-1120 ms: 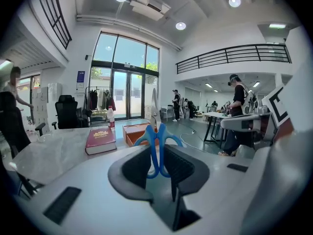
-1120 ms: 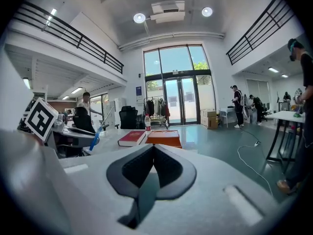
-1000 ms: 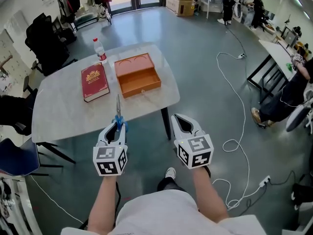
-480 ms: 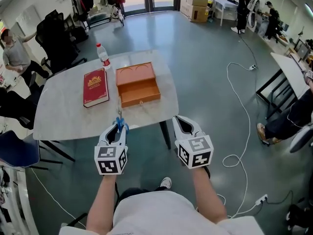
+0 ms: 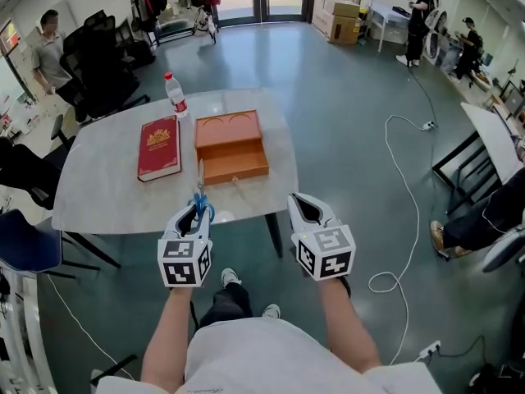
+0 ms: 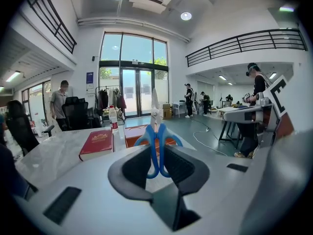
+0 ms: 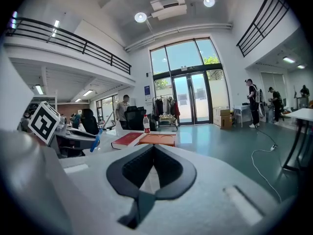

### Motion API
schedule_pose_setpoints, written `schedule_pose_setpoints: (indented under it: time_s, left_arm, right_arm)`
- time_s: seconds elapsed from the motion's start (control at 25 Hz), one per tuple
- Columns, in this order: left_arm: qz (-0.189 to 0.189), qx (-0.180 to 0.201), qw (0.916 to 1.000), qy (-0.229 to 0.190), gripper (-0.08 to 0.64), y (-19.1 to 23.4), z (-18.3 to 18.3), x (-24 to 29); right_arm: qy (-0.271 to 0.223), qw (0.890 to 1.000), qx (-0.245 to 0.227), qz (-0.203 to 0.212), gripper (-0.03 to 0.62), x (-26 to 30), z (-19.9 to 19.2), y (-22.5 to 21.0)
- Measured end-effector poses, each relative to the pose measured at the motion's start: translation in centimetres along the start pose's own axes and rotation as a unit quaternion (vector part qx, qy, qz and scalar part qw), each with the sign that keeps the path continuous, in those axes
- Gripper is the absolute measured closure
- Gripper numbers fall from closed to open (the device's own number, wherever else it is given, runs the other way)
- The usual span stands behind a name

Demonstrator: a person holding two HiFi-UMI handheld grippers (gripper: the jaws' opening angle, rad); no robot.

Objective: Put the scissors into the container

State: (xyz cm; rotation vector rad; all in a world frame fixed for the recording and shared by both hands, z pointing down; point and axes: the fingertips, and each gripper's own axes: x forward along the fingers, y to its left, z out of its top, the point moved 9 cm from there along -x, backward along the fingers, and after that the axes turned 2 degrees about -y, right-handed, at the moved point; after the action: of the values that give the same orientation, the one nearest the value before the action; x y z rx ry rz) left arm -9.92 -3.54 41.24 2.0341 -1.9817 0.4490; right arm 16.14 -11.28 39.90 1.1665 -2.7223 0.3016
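Note:
Blue-handled scissors (image 5: 199,199) stand blades-up in my left gripper (image 5: 197,213), which is shut on the handles. Their tip reaches over the front edge of the white table (image 5: 107,195), just short of the open orange container (image 5: 231,146). In the left gripper view the scissors (image 6: 157,136) rise from between the jaws of the left gripper (image 6: 157,153), with the container (image 6: 139,133) behind them. My right gripper (image 5: 304,204) hovers off the table's front right corner, shut and holding nothing. The right gripper view shows that gripper (image 7: 153,147) with its jaws closed and the container (image 7: 157,139) ahead.
A red book (image 5: 159,148) lies left of the container, and a water bottle (image 5: 175,95) stands behind it. Black chairs (image 5: 111,72) and a standing person (image 5: 49,43) are at the far left. A white cable (image 5: 402,212) lies on the floor to the right.
The table, with the book and the container on it, now lies closer to both grippers. The scissors stay held in the left gripper, and their tip now reaches further over the table's edge.

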Motion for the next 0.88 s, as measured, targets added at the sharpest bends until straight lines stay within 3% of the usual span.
schedule_pose_setpoints:
  time_s: [0.32, 0.56, 0.72, 0.88]
  left_arm:
    - [-0.007, 0.014, 0.9997, 0.018, 0.482, 2.6, 0.1, 4.6]
    - [-0.034, 0.054, 0.9969, 0.047, 0.482, 5.7, 0.7, 9.7]
    - [-0.062, 0.087, 0.9915, 0.075, 0.482, 7.5, 0.8, 13.1]
    - [-0.099, 0.141, 0.9799, 0.1, 0.482, 8.6, 1.1, 16.2]
  right_arm:
    - [0.013, 1.0, -0.01, 0.004, 0.588, 5.0, 0.7, -1.2]
    - [0.021, 1.0, -0.014, -0.006, 0.587, 10.6, 2.1, -2.3]
    - [0.028, 0.999, -0.014, -0.016, 0.588, 13.8, 2.9, -2.7]
    - [0.038, 0.999, -0.014, -0.032, 0.588, 16.2, 3.3, -3.1]
